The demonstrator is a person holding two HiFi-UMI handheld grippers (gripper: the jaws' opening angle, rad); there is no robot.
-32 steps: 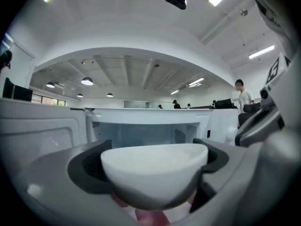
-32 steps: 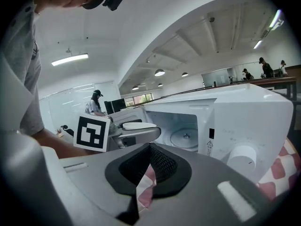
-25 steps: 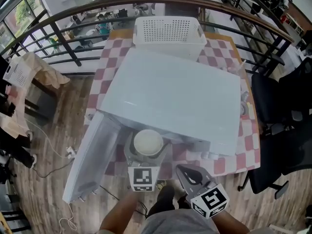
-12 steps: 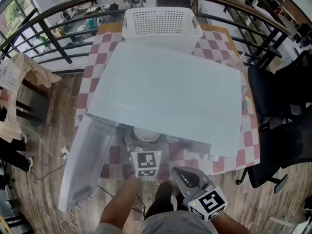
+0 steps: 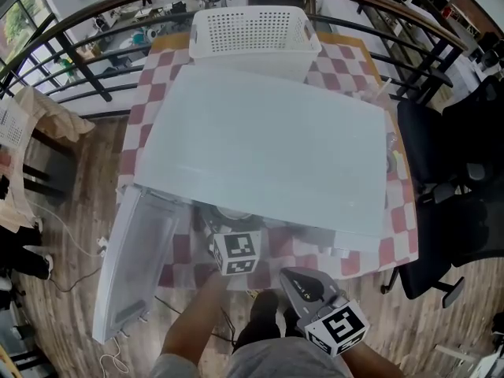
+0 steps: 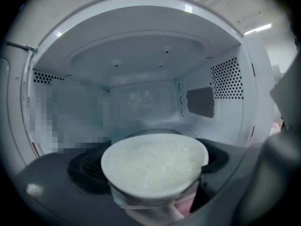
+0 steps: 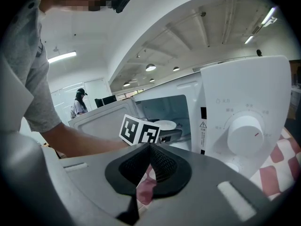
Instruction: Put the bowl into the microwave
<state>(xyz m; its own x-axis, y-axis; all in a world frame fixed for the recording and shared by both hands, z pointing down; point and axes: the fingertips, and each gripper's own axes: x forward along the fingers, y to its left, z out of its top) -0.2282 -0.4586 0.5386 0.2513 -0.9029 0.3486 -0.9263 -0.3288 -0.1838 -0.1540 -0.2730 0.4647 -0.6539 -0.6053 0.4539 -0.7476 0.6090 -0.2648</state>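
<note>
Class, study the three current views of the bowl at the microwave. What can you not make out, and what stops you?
Left gripper view: the base of the bowl, and whether it rests on the cavity floor, is hidden by the bowl's own rim and the picture's bottom edge.
Head view: the bowl is almost wholly hidden under the top of the microwave.
Right gripper view: the print beside the dial is too small to read.

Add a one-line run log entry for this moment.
left gripper: shut on bowl, at microwave opening | right gripper: shut, empty, in front of microwave | door: open
</note>
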